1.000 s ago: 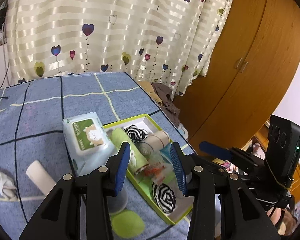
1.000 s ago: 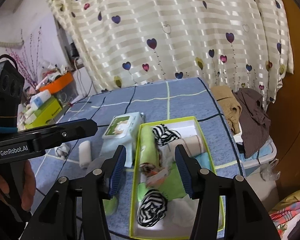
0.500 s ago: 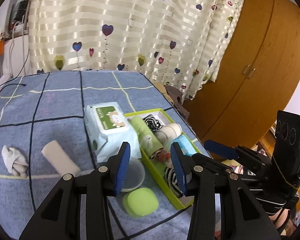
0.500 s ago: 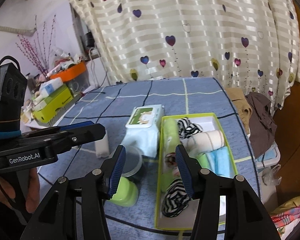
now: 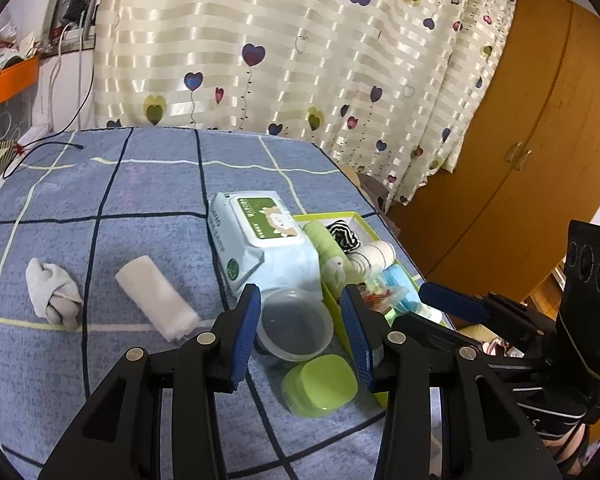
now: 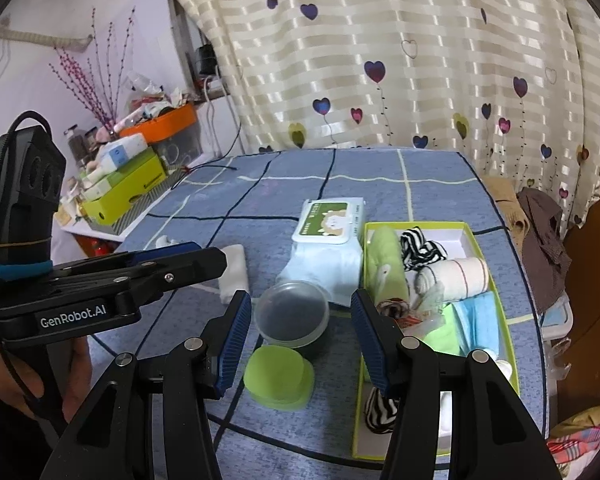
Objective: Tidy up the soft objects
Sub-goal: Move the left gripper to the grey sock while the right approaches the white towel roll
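A green-rimmed box (image 6: 496,288) on the blue checked table holds rolled soft things: a green towel (image 6: 386,268), striped socks (image 6: 420,244), a cream roll (image 6: 456,276) and blue cloth. It also shows in the left wrist view (image 5: 354,216). A white rolled towel (image 5: 156,296) and a knotted grey sock (image 5: 52,296) lie loose on the table to the left. My left gripper (image 5: 300,336) is open and empty above the table's near edge. My right gripper (image 6: 300,344) is open and empty, just right of it.
A wet-wipes pack (image 5: 260,244) lies beside the box. A clear round tub (image 5: 296,328) and a green lid (image 5: 320,384) sit in front of it. A shelf with boxes (image 6: 128,188) stands left; a wooden wardrobe (image 5: 520,160) and curtain stand behind.
Both grippers have pulled back and swung left, so more of the table shows. The loose towel and sock have come fully into the left view. Both grippers stay open.
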Demonstrator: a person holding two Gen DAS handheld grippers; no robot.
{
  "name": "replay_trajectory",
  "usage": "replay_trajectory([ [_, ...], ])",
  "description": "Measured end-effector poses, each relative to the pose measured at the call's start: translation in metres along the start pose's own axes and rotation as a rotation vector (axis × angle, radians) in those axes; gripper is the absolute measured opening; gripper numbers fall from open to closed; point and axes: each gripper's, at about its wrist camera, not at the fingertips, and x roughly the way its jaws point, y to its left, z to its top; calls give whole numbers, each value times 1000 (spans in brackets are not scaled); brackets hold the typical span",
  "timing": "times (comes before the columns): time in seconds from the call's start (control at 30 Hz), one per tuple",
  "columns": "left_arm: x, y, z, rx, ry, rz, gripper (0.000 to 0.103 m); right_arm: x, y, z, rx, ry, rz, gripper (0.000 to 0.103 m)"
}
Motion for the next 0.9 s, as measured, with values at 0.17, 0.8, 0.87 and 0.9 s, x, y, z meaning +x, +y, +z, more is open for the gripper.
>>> replay_trajectory([
  [0.17, 0, 10, -3, -18, 2, 12, 43, 5, 9, 1, -13, 10, 10, 52],
  [0.8, -4, 74, -15, -140, 9, 68, 43, 39, 40, 12, -84, 59, 53, 52],
  [0.87, -6, 79, -15, -147, 6, 73, 43, 44, 45, 14, -94, 66, 60, 52],
  [0.9, -7, 81, -15, -150, 5, 76, 43, 46, 47, 14, -99, 70, 63, 52],
])
